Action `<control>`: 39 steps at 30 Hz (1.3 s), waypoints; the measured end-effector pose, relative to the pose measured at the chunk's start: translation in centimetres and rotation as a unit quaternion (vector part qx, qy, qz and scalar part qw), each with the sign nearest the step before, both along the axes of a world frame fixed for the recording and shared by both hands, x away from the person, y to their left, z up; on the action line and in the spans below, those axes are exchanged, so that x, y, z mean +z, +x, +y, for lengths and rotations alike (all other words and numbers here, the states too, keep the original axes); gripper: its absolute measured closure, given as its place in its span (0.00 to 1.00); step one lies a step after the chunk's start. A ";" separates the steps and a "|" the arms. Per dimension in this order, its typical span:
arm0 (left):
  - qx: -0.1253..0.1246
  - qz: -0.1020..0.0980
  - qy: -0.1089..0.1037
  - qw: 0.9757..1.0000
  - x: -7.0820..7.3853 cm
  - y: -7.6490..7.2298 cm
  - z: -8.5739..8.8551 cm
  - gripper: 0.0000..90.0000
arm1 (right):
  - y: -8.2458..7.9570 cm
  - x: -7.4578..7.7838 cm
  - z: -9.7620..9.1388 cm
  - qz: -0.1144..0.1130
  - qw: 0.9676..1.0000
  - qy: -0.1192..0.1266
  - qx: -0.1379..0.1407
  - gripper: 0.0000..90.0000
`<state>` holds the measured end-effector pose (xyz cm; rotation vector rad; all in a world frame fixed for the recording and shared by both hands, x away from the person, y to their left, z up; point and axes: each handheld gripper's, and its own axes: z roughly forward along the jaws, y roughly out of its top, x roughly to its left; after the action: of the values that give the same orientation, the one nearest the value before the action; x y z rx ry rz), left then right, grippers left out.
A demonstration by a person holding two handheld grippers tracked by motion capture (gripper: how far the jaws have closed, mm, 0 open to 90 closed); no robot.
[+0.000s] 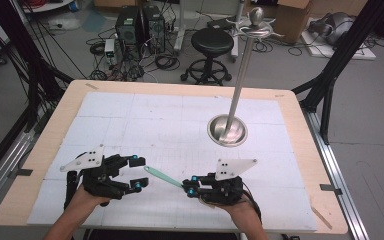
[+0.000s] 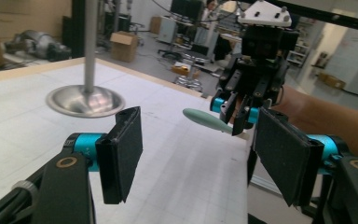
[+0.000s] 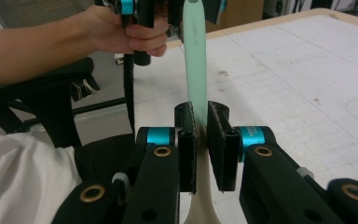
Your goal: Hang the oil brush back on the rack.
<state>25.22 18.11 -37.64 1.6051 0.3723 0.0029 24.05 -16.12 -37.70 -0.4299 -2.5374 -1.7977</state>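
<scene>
Right gripper (image 1: 190, 188) clenching its fingers on the mint-green spatula (image 1: 163, 177), holding it above the worktop (image 1: 130, 120), tip aiming at the left gripper (image 1: 138, 174). Left fingers (image 2: 121, 154) spread, holding nothing. Risking a slip if closing off-centre on the thin blade.

item: slim mint-green spatula (image 1: 162, 177), cream at its gripped end | state: we see it pinched in the right claw (image 1: 190, 188) | pose: raised off the white worktop (image 1: 155, 120), green end toward the left claw (image 1: 139, 173)
</scene>
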 end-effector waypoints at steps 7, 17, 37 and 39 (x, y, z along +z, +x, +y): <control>-0.039 -0.004 -0.008 0.999 0.0 -0.3 -0.7 0.47 | -0.3 0.4 0.6 -0.005 1.000 0.009 0.029 0.92; -0.084 -0.016 -0.024 0.996 0.2 -0.6 -0.6 0.69 | -0.3 0.5 1.0 0.003 0.998 0.029 0.060 0.92; -0.104 -0.022 -0.032 0.994 0.6 -0.9 -0.6 0.84 | 0.1 -0.1 1.3 0.016 0.995 0.044 0.087 0.91; -0.099 -0.020 -0.033 0.994 0.8 -0.9 -0.7 0.84 | 0.1 -0.1 1.3 0.015 0.995 0.044 0.086 0.91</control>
<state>24.32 17.44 -36.88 1.5690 0.1798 -0.1281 24.16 -14.78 -37.78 -0.2267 -2.3820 -1.8162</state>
